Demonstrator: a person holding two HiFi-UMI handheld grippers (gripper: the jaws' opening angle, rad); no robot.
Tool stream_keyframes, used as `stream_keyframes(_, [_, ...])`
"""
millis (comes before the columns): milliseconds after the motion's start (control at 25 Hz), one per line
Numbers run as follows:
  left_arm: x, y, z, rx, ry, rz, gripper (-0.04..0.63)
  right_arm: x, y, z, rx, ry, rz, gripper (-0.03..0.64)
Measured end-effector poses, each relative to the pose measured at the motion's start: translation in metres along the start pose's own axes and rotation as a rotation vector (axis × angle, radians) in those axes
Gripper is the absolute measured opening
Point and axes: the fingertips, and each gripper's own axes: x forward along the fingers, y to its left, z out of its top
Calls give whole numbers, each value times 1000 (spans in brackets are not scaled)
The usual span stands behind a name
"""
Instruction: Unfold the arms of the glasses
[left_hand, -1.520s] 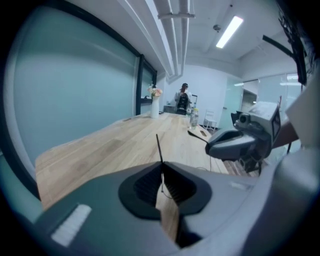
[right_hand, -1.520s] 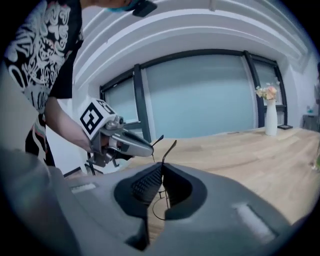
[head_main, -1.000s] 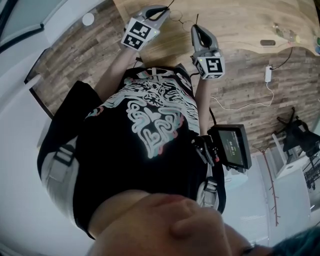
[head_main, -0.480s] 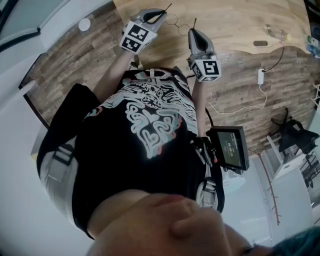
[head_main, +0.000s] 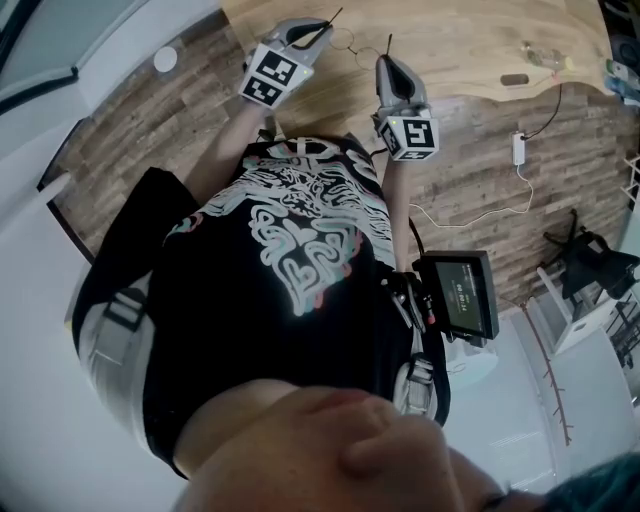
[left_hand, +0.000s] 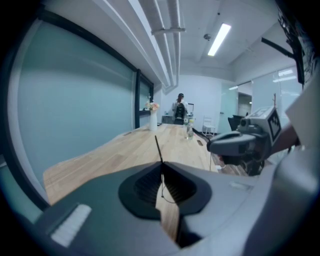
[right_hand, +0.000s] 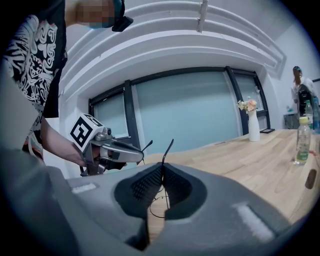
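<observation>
Thin wire-framed glasses (head_main: 351, 42) hang just above the wooden table (head_main: 470, 35), held between both grippers. My left gripper (head_main: 325, 26) is shut on one black arm (left_hand: 159, 150), whose tip sticks out past the jaws. My right gripper (head_main: 385, 62) is shut on the other arm (right_hand: 167, 149). In the right gripper view a wire lens rim (right_hand: 156, 210) shows below the closed pads, and the left gripper (right_hand: 116, 151) stands close by at the left. A rim loop (left_hand: 168, 196) likewise shows under the left gripper's jaws. The right gripper (left_hand: 239, 143) sits at the right of the left gripper view.
Farther along the table are a plastic bottle (right_hand: 301, 142), a small dark object (right_hand: 311, 178) and a white vase with flowers (right_hand: 253, 122). A person (left_hand: 179, 107) stands at the far end. A power adapter with cable (head_main: 519, 148) lies on the floor.
Both grippers keep their hold on the arms and stay about as far apart. The head view has drifted slightly, so the table objects sit a little further left.
</observation>
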Motion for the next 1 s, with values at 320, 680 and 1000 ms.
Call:
stream_keyframes(320, [7,3,-2,-6,8,-2,2,5,-7,-5,6,9,-7,2])
stream_keyframes(680, [-1,3,-3,-7,9,-2,2,3,-1,-3,12,7,-10,2])
stream_keyframes(1000, [4,9,-1,-8,12,0,1,10,-6,-2,14,8,-7,2])
